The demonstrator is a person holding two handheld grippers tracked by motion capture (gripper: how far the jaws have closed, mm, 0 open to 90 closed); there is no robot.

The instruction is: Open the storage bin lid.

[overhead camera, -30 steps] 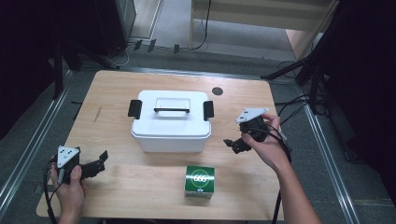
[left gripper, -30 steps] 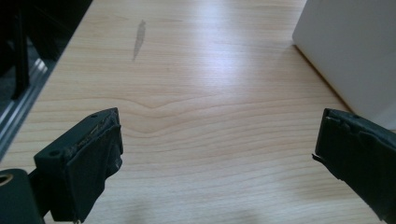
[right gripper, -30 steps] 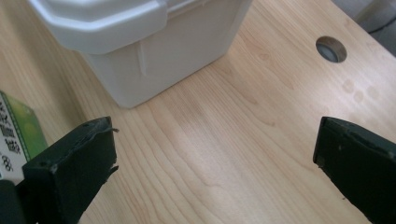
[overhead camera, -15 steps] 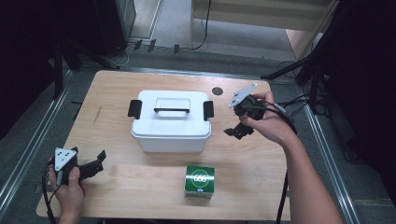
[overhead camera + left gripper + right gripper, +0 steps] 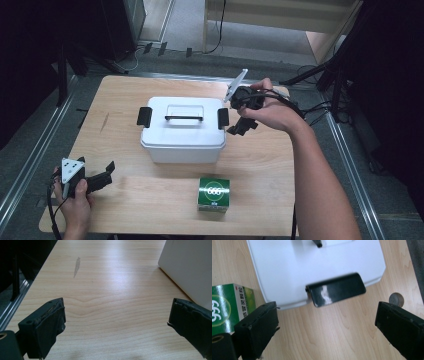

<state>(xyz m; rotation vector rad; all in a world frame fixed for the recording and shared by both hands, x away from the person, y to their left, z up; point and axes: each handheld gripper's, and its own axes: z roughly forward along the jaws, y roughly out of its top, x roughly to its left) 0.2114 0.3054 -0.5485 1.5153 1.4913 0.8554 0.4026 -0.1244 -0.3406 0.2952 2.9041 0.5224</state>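
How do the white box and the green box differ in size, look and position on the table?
The white box is much larger than the green box. The white box is plain, with a black handle on its lid and black latches at its ends; the green box bears a printed white "999" circle. The right gripper, open, is beside the white box's latch, while the green box stands apart near the front edge. Both rest upright on the table.

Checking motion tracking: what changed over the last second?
The right gripper moved up and forward, from beside the white plastic lidded box to above its black right latch, jaws open, holding nothing. The left gripper, the box and the small green carton stayed put.
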